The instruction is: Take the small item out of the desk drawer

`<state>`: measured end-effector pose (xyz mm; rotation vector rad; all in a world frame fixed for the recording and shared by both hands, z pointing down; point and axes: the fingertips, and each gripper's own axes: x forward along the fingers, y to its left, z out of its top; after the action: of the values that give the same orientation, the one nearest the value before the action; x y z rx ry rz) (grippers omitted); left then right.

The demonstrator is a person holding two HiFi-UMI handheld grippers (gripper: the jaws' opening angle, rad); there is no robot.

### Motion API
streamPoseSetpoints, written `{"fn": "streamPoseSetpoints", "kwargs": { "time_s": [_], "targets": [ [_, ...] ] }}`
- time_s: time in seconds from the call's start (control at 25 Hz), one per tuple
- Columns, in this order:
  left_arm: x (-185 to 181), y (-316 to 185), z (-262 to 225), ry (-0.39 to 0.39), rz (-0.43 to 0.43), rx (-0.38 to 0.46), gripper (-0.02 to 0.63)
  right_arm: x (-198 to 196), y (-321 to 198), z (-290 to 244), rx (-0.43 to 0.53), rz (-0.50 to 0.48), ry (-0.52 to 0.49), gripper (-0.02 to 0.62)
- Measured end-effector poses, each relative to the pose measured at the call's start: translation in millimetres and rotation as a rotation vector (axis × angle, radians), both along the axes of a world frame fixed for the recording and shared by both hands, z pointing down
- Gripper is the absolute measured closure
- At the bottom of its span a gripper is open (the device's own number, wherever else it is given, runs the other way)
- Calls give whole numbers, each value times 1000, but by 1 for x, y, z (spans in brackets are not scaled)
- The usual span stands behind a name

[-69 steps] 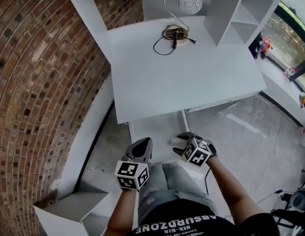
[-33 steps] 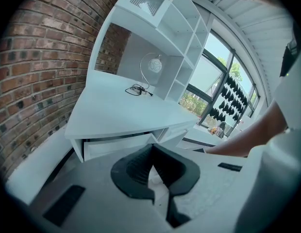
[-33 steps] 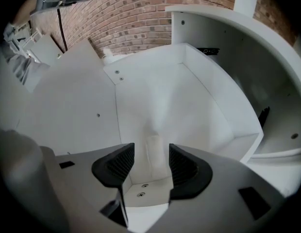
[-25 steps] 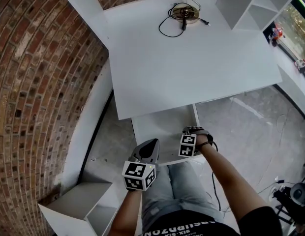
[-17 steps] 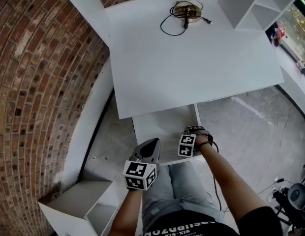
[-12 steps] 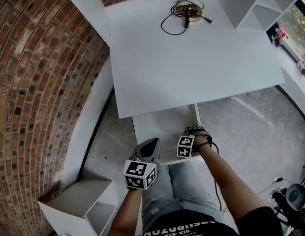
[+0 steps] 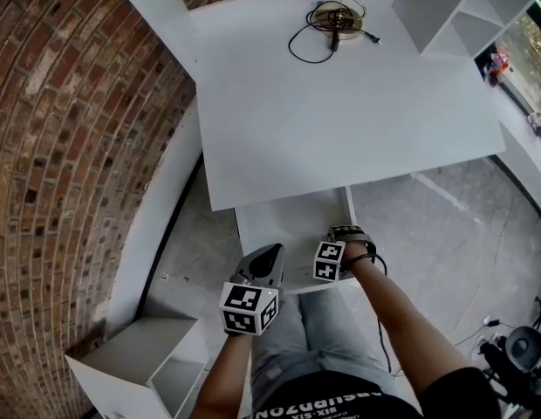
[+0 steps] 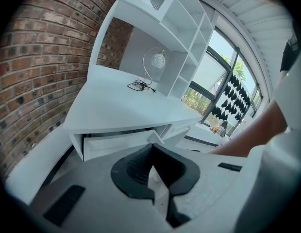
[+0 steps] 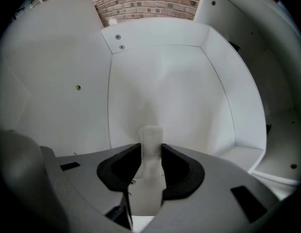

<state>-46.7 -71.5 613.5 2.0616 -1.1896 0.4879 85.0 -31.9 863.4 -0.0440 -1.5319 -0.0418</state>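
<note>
The desk drawer (image 7: 284, 221) stands pulled out under the desk's front edge. My right gripper (image 9: 151, 148) points straight down into it, and its jaws have just been closing. Between the black pads sits a small white block (image 9: 151, 134), and both pads press on its sides. The drawer's white floor (image 9: 160, 86) lies below it. In the head view only the right gripper's marker cube (image 7: 330, 260) shows over the drawer's front right. My left gripper (image 7: 264, 258) hangs at the drawer's front left corner, jaws shut and empty. The drawer front (image 8: 116, 143) shows in the left gripper view.
The white desk top (image 7: 340, 103) carries a lamp base with a black cable (image 7: 333, 20) at the back, beside a white shelf unit (image 7: 462, 7). A brick wall (image 7: 70, 129) runs along the left. A white box (image 7: 140, 356) stands on the floor at lower left.
Since the oldest frame the right gripper has swung over the drawer and tipped downward into it. Over the last second both grippers have stayed almost still.
</note>
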Motion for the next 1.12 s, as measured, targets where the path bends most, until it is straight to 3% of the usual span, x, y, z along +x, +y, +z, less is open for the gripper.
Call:
{"fn": "streamPoseSetpoints", "kwargs": {
  "time_s": [1.12],
  "targets": [
    [-2,0,-9,-26,33,9,600,-2,-12,-40,-3,144,-101,472]
  ]
}}
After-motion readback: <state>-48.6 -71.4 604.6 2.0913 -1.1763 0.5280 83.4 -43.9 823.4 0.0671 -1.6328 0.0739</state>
